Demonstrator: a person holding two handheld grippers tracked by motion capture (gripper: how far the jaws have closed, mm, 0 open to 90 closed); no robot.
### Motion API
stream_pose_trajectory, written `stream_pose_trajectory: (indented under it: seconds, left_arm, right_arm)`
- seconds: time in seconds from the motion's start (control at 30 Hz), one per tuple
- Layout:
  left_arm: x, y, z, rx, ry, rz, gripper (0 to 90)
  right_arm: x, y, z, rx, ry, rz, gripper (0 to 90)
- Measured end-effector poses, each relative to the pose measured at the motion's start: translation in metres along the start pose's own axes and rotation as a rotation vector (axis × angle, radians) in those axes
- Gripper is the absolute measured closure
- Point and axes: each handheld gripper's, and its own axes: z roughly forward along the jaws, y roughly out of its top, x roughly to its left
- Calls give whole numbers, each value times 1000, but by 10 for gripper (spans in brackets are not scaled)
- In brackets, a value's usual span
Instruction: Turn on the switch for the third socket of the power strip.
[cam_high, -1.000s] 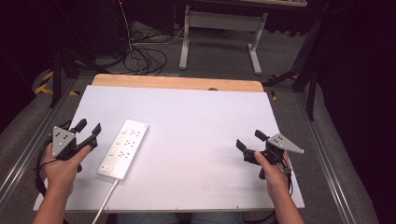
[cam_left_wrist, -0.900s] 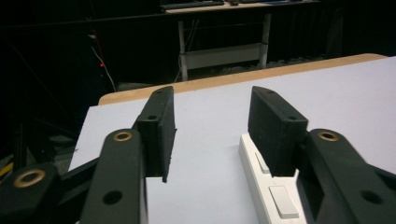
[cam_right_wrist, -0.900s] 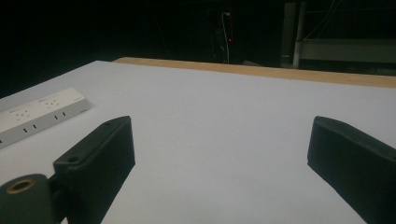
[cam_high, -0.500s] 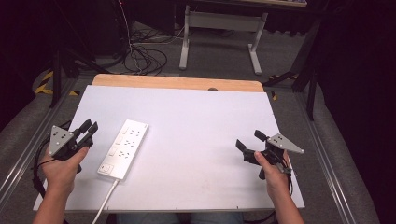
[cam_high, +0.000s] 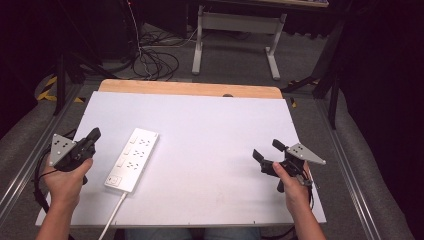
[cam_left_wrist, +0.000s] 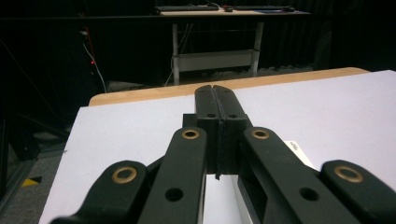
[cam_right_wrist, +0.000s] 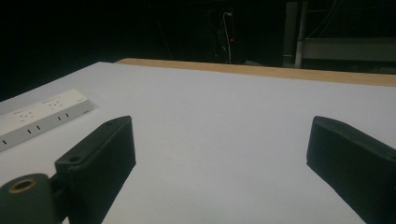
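White power strip (cam_high: 132, 159) with small dark socket slots and a white cord (cam_high: 112, 216), white table top (cam_high: 210, 145) edged in pale wood, 2 black grippers (cam_high: 92, 137) (cam_high: 270, 150) with grey plates, brass-coloured rivets (cam_left_wrist: 190, 134), grey carpet (cam_high: 240, 60).

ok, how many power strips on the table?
1. The white power strip lies flat on the white table, on its left half, just right of the left gripper; its cord runs off the near edge. It also shows far left in the right gripper view.
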Motion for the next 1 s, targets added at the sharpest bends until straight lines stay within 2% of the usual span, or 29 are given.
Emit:
stream_pose_trajectory:
  seconds: [0.1,0.43,0.7,1.0]
  left_arm:
    - [0,0,0,13,-1,19,898]
    - [1,-1,1,31,0,21,899]
    - [-2,-1,5,66,-21,30,899]
    - [-3,-1,9,80,-37,30,898]
  right_arm:
    - [0,0,0,0,0,1,84]
    - [0,0,0,5,0,3,84]
    - [0,0,1,6,-1,2,88]
    - [0,-1,0,6,-5,6,91]
